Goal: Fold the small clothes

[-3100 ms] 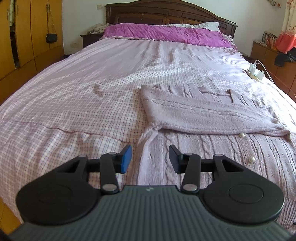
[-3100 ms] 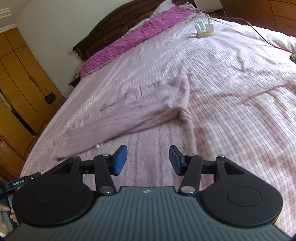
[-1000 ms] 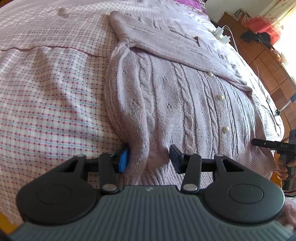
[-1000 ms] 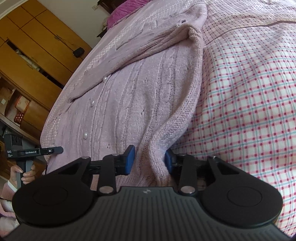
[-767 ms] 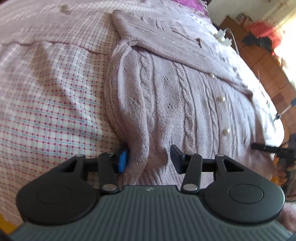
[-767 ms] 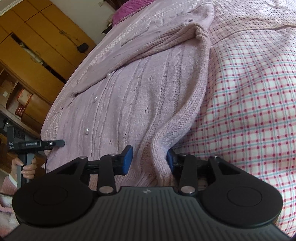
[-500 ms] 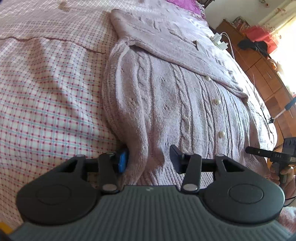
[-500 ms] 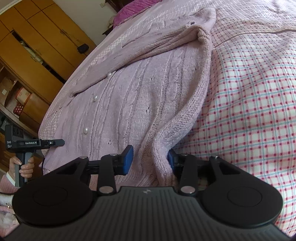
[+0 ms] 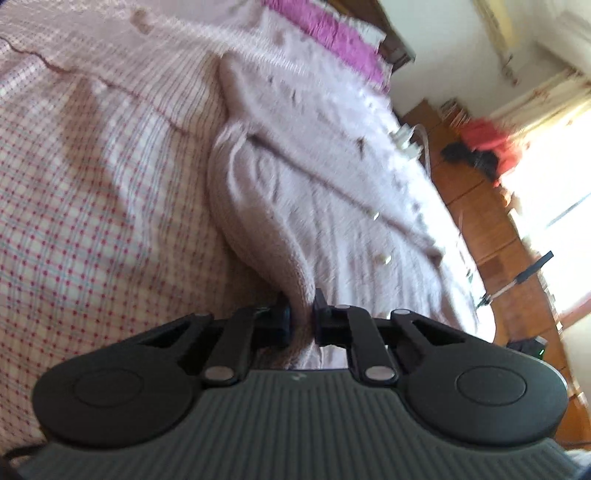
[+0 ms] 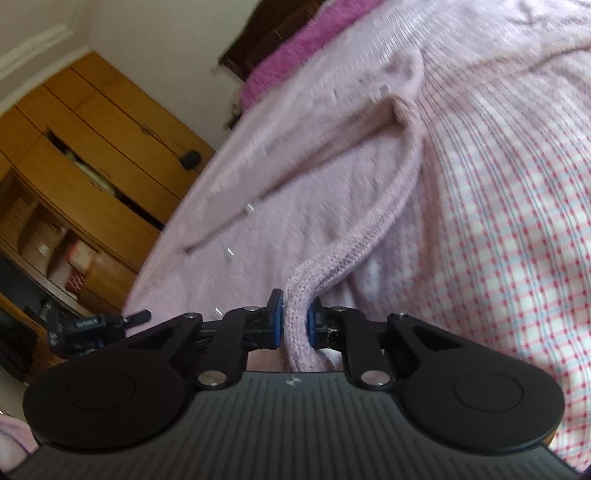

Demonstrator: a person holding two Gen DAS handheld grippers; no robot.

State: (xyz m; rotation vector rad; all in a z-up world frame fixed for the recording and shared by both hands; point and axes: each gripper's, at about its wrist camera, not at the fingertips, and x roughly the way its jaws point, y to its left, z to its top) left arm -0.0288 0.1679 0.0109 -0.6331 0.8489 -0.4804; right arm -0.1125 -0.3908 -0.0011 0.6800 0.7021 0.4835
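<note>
Lilac knit cardigan (image 9: 332, 206) hem pinched: left tongs (image 9: 301, 319), right tongs (image 10: 294, 321) just closed, gripping.

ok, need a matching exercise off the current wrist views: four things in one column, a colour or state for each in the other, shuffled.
Things:
1. left tongs
2. knitted cardigan
3. pillow
4. wardrobe

Colour or state:
A. bright magenta, at the head of the bed
B. orange-brown wood, at the side of the room
C. pale lilac, spread on the checked bedsheet, a sleeve folded across it
D. closed on a raised fold at the garment's edge

Pairs: 1-D, 2-C, 3-A, 4-B

The right tongs are shut on the opposite edge of the same cardigan.
</note>
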